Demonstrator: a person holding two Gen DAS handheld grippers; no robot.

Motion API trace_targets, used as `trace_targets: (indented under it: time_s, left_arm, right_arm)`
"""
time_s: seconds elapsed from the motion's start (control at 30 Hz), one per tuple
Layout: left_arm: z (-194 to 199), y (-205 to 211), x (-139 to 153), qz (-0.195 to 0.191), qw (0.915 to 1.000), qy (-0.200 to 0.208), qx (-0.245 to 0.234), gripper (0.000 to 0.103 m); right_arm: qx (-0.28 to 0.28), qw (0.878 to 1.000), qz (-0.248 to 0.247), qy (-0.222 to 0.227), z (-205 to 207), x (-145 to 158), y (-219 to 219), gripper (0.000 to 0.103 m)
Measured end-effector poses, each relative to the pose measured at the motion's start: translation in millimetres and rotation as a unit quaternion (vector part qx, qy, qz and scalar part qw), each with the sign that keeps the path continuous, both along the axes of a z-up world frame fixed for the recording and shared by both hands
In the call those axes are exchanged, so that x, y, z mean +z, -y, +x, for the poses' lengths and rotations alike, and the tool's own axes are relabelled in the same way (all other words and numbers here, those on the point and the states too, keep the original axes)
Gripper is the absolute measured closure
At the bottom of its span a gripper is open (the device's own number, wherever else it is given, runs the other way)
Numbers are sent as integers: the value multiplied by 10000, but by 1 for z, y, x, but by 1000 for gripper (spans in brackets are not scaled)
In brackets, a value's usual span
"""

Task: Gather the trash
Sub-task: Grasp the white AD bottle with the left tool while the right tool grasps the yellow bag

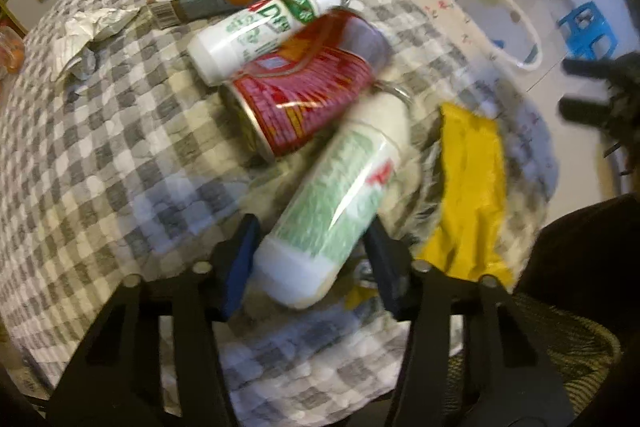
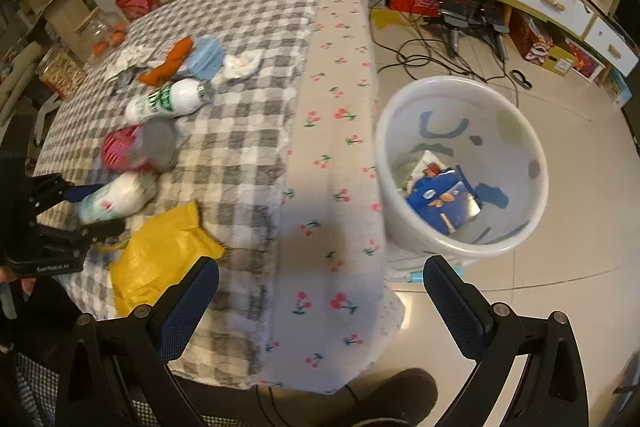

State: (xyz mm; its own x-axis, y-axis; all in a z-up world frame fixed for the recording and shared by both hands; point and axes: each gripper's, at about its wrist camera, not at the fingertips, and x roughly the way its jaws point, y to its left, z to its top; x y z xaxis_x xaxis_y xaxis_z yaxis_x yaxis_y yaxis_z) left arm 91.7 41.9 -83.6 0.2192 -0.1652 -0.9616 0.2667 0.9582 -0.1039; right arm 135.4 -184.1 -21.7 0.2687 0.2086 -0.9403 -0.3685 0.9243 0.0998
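Right wrist: bin (image 2: 460, 163) holds wrappers, right claw (image 2: 316, 291) wide, empty | left wrist: left claw (image 1: 310, 255) grips bottle (image 1: 340, 203)

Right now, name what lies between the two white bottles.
The red can lies on its side between the near white bottle and far white bottle, in the left wrist view.

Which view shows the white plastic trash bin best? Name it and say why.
The right wrist view: the white plastic trash bin stands on the floor beside the table, its whole rim and the blue packet inside visible. The left wrist view shows the bin only small and blurred, its contents unclear.
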Motion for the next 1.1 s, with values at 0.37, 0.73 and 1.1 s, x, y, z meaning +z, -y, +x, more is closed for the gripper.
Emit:
trace_targets:
  time_s: [0.37,0.73,1.1]
  left_arm:
    - [-26,-22,22,-88,9980,133,604,56]
    - [-37,-51,-2,72,9953,-317,917,54]
    - [-13,-56,3,-254,9942,-321,990,52]
  right_arm:
    - [772,9966,152,-265,-25,-16,-62,0]
    - [802,9955,-17,-503,-29,-56,-98,0]
    - [760,9969,-211,-75,-38,-47,-105,32]
